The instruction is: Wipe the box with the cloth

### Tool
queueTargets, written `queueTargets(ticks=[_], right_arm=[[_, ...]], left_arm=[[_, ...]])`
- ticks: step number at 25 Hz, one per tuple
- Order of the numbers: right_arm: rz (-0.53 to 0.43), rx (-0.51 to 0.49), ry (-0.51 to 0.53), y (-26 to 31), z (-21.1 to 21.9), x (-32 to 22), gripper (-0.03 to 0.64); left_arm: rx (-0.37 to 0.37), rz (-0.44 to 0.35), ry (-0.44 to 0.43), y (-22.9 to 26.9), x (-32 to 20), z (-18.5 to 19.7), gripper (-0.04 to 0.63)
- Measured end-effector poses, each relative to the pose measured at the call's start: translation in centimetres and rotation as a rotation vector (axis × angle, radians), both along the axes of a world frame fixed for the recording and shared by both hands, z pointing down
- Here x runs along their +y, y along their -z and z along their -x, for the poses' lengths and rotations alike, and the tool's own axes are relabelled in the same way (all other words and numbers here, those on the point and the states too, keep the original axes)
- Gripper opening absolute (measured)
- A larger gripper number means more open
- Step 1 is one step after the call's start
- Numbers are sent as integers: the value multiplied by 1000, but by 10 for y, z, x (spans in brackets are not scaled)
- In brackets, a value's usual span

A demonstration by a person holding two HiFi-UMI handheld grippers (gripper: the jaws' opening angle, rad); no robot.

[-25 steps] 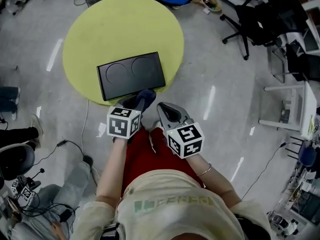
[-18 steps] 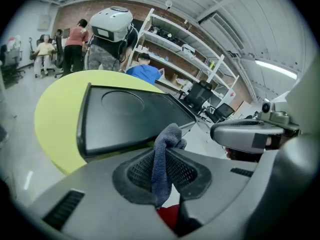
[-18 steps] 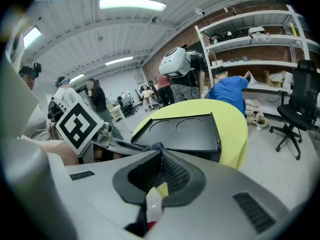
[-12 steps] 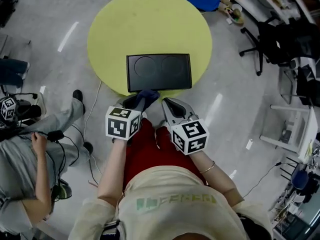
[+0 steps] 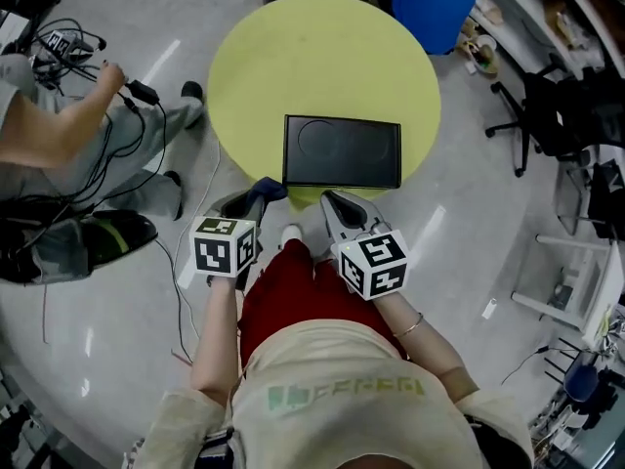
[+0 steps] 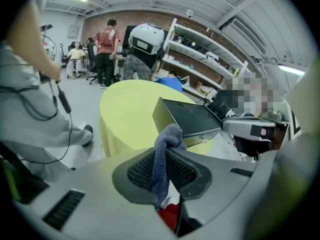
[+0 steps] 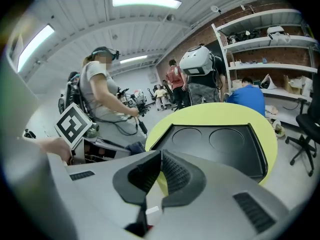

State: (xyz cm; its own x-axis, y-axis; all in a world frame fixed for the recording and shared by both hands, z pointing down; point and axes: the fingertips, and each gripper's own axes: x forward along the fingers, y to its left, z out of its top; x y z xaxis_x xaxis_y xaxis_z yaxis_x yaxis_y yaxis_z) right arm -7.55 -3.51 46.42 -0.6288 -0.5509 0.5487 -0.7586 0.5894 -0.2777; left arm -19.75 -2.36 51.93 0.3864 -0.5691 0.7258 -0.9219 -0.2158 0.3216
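The black box [image 5: 342,151], a flat case with two round recesses in its lid, lies on the near half of the round yellow table [image 5: 293,57]. My left gripper [image 5: 256,196] hovers just short of the table's near edge, shut on a dark blue cloth [image 5: 267,190]. In the left gripper view the cloth [image 6: 161,159] hangs pinched between the jaws, with the box [image 6: 192,118] ahead and to the right. My right gripper [image 5: 337,209] is beside it, shut and holding nothing. The right gripper view has the closed gripper [image 7: 160,155] aimed at the box [image 7: 220,139].
A person [image 5: 68,135] sits at the left handling cables, and a cable [image 5: 186,262] trails over the floor near my left side. A blue bin [image 5: 435,3] stands behind the table. Office chairs [image 5: 547,106] stand at the right. Shelves [image 6: 200,59] and other people are farther off.
The table and box have slid rightward in the head view, and the seated person at the left has come further into view. Both grippers keep their pose at the table's near edge.
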Motion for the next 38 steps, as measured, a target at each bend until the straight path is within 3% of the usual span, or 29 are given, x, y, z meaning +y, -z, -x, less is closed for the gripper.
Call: queueTargets(ticks=[4,10,13,23,32,38], right_arm=[[-11,-1,-1,2,11,-2,38],[-22,6,-32,12,14,-37,38],[-17,13,-54,4,18,-27,38],[28,44,-128,-14,12,-53,38],[62,32,-122,-21,-2,-40,38],[52,23,-89,-17,-6,-23,38]], left_arm=[[-3,-33,20,11,-10,23,63],[-11,-92,-35,29,-83,25,63],[-12,-117,-64,22,-92,26,63],[29,-111,-129,-3,-160,13,63],[111,-84,-152,-4,-136,-10,63],[118,-80,-137,1,-102,-16,63]])
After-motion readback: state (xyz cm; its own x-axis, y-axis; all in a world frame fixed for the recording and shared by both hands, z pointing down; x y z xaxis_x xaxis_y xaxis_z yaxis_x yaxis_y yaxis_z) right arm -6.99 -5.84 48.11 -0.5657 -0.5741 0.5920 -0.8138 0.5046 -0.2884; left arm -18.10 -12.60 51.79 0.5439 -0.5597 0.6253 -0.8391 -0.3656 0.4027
